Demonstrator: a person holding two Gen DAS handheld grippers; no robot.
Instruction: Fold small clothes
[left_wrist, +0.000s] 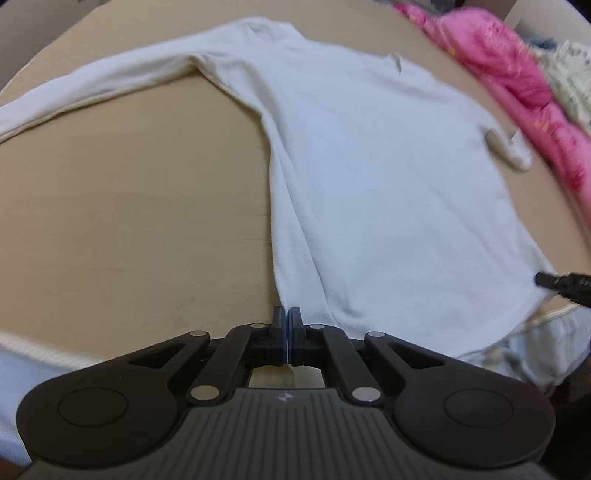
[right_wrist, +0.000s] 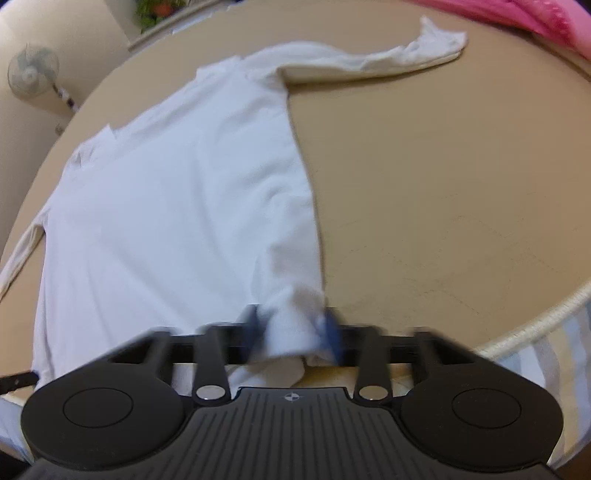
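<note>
A white long-sleeved shirt (left_wrist: 369, 166) (right_wrist: 177, 192) lies flat on the tan table (left_wrist: 129, 203), neck at the far side and hem toward me. One sleeve (left_wrist: 92, 96) stretches out left, the other (right_wrist: 388, 59) out right. My left gripper (left_wrist: 287, 317) is shut, its pads together on the shirt's near left hem corner. At the near right hem corner, my right gripper (right_wrist: 293, 325) is blurred, with bunched white cloth filling the space between its fingers. The right gripper's black tip (left_wrist: 554, 282) shows at the hem's right end in the left wrist view.
A heap of pink cloth (left_wrist: 517, 74) (right_wrist: 535, 14) and a pale patterned piece (left_wrist: 569, 74) lie along the table's far right. The table's near edge has a white trim (right_wrist: 535, 328). A standing fan (right_wrist: 33, 70) and a plant (right_wrist: 155, 9) are beyond the table.
</note>
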